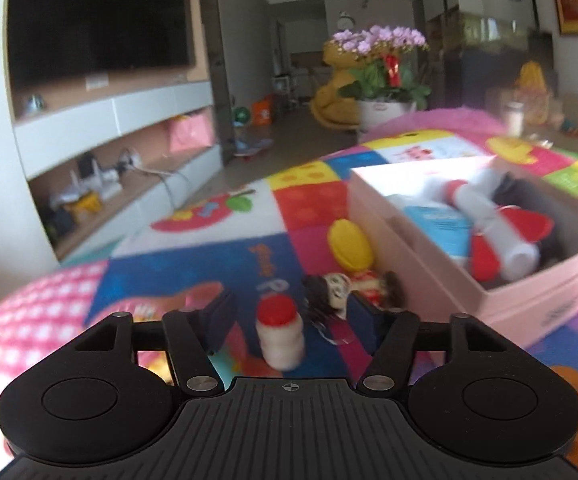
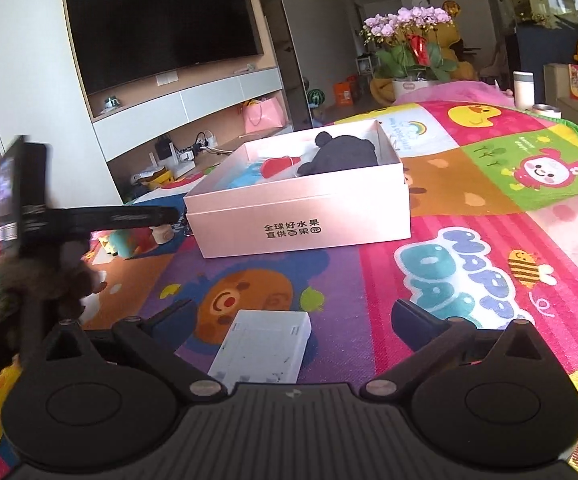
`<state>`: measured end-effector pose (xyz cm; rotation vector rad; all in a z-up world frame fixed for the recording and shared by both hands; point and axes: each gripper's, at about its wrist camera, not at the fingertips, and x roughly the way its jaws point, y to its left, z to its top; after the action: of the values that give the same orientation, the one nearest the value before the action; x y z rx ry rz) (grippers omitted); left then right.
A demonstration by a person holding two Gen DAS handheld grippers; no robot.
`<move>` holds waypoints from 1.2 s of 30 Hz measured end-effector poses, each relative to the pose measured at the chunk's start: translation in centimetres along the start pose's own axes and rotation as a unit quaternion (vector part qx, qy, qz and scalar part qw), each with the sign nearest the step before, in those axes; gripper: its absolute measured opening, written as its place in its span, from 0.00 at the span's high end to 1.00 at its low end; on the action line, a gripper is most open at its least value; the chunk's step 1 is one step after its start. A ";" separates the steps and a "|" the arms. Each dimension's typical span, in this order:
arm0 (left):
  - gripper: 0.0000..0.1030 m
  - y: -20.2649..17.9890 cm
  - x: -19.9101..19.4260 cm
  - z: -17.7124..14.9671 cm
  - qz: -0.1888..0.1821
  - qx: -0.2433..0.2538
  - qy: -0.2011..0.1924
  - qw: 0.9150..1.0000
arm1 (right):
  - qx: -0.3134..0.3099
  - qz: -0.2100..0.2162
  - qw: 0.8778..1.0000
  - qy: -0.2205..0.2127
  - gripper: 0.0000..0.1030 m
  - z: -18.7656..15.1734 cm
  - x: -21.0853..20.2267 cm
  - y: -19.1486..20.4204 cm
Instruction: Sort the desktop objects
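Left tongs point(image 1: 289, 322) point forward and slightly down over the play mat point(image 1: 193, 264), with both fingers partly closed around one small bottle point(image 1: 280, 336) that has a red cap; the bottle stands between the pads, but motion blur prevents confirming contact on either side. Just beyond the bottle lies one small doll point(image 1: 339, 288), blurred, and beyond that one yellow toy point(image 1: 350, 244) next to the pink box point(image 1: 417, 256). Contents of the box in this view: one white tube point(image 1: 497, 224), red pieces of unclear number and one blue-and-white pack point(image 1: 441, 226); the far right of the box is cut off by the picture edge. Right tongs point(image 2: 293, 318) also point forward and slightly down, fingers spread to full width, gripping nothing; one white flat case point(image 2: 265, 350) lies on the mat between and below them, its near end hidden behind the tool body. From the right wrist view the same pink box point(image 2: 301, 216) sits further back on the mat, holding one dark plush item point(image 2: 343, 152) and one red piece point(image 2: 279, 166). One hand point(image 2: 49, 276) with the other tool appears at the left edge, blurred and partly cut off.
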<state>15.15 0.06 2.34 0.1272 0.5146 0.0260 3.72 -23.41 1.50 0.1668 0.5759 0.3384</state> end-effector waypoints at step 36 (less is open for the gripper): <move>0.04 1.0 -14.2 -9.6 -0.169 -0.030 0.056 0.984 | 0.071 -0.019 0.996 0.042 0.00 0.1 1.3 -1.3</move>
<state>-1.98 1.31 1.13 -0.0223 0.6417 -0.2841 5.16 -24.13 0.63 0.2787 0.6849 0.2687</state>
